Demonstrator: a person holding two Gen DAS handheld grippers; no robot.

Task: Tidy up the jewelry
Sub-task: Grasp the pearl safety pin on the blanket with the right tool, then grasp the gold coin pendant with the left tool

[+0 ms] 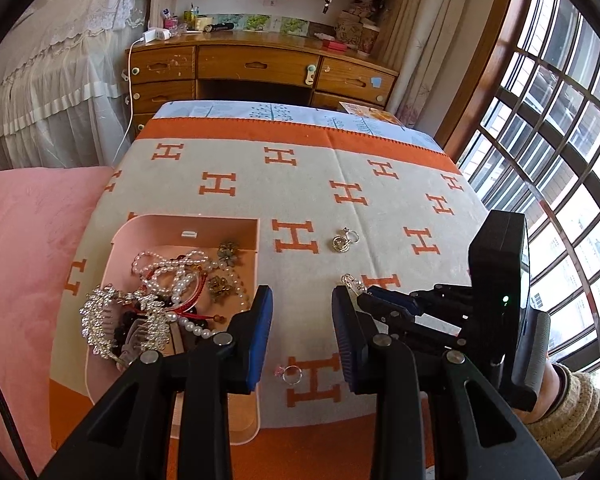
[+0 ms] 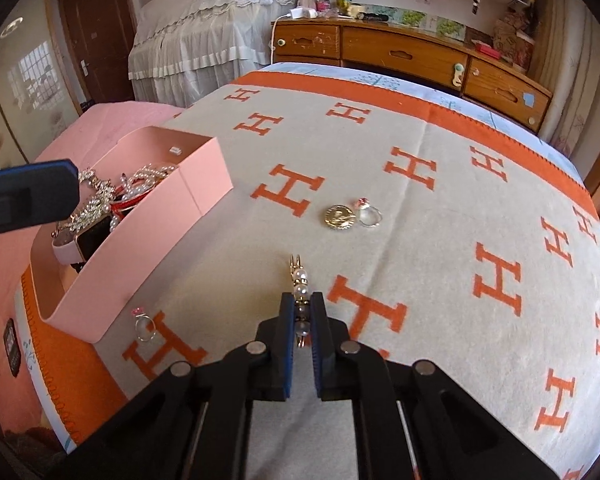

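Right gripper pinches a pearl hair clip against the H-pattern blanket, clip tip jutting ahead of the pads. Gold brooch and ring lie farther ahead. Left gripper hangs spread, holding nothing, beside the pink jewelry box; a pink-stone ring lies below its pads.

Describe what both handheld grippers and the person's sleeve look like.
Both the left gripper and right gripper have black plastic linkage arms with silver pivot rivets and blue ribbed pads. The right one carries a black housing with a green light. The sleeve is beige chunky knit.
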